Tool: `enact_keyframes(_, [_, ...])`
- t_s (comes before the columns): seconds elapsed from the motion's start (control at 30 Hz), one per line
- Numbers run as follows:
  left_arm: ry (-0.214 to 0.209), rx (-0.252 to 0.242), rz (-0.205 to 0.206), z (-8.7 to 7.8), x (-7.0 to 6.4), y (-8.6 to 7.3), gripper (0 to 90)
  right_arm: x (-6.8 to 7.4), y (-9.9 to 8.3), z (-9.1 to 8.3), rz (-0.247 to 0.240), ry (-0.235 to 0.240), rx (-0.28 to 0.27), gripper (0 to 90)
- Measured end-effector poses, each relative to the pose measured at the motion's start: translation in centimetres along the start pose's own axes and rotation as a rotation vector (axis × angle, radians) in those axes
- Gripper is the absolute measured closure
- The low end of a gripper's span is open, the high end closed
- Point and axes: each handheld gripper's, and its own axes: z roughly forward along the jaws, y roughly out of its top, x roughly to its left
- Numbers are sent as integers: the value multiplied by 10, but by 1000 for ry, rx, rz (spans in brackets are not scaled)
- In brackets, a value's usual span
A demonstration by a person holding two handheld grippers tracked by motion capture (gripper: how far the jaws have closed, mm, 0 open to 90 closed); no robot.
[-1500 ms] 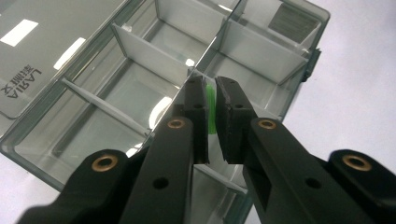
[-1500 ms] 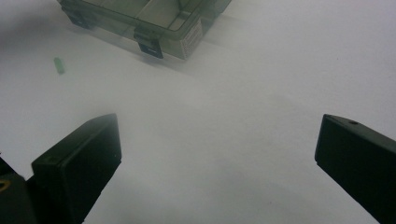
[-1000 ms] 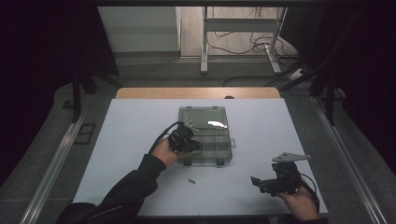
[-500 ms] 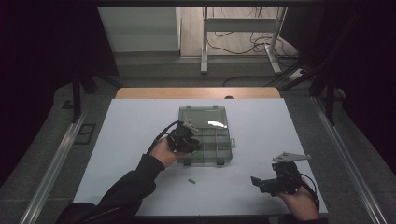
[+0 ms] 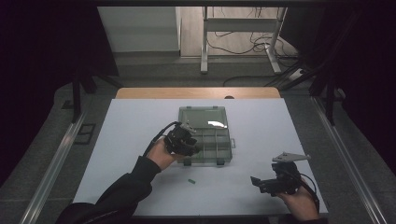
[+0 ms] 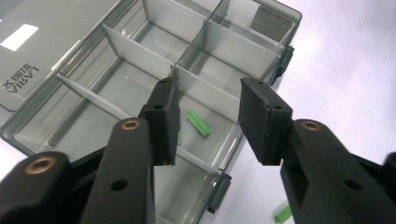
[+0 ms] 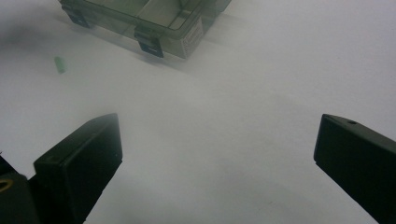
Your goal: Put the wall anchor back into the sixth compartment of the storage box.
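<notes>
The clear compartment box [image 5: 205, 135] lies open at the middle of the white counter [image 5: 261, 121], its lid folded back on the far side. The left gripper [image 6: 208, 119] hovers over the box's near left corner, jaws apart at a moderate width and holding nothing. Directly below them, 1 green piece [image 6: 198, 123] lies on the floor of a near compartment, touching neither jaw. A 2nd green piece [image 5: 191, 181] lies on the counter just in front of the box, outside it. The right gripper [image 5: 261, 183] rests well to the right of the box near the counter's front edge, jaws spread wide and empty.
</notes>
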Motion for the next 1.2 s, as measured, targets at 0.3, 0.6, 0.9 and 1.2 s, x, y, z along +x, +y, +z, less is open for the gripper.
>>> enact_keyframes(0.3, [-14,-6,3,-9,-3,-4,529,0,0,0,1,0,2,10])
enact_keyframes(0.6, [-14,-25,-18,-18,-5,-13,454,0,0,0,1,-1,3,10])
enact_keyframes(0.9, [-24,-41,-37,-24,-9,-20,328,0,0,0,2,-1,3,10])
enact_keyframes(1.2, [-45,-28,-42,-25,-15,-27,168,1,0,0,4,-1,7,10])
